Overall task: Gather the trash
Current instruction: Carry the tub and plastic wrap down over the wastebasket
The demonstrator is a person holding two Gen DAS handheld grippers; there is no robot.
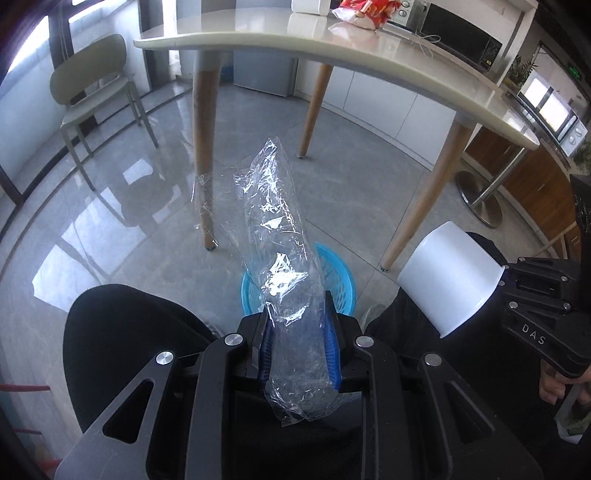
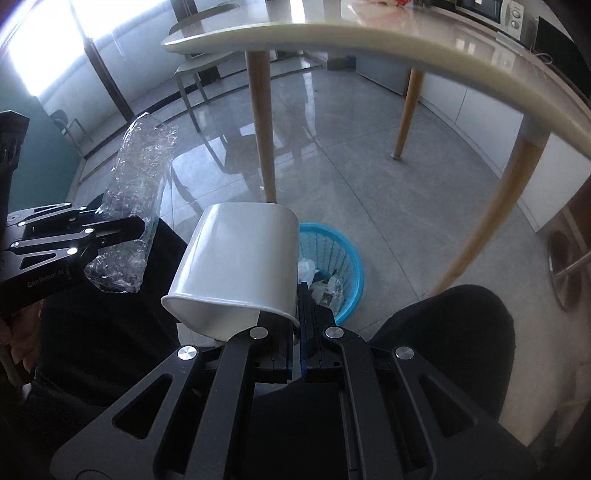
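Note:
My left gripper [image 1: 298,314] is shut on a crumpled clear plastic bag [image 1: 280,236], which sticks up between its blue pads. In the right wrist view that bag [image 2: 138,177] and the left gripper [image 2: 122,230] show at the left. My right gripper [image 2: 297,291] is shut on the rim of a white paper cup [image 2: 240,258], which lies tilted with its mouth toward the camera; the cup [image 1: 448,275] also shows at the right of the left wrist view. A blue mesh wastebasket [image 2: 341,254] with scraps inside stands on the floor just below both grippers, and its rim [image 1: 338,266] peeks out behind the bag.
A pale table [image 1: 369,48] on wooden legs [image 1: 205,147] stands above and beyond the basket, with a red snack packet [image 1: 365,11] on it. A chair [image 1: 92,92] is at the far left. The person's dark knees [image 1: 122,332] flank the basket. Glossy grey floor tiles lie around.

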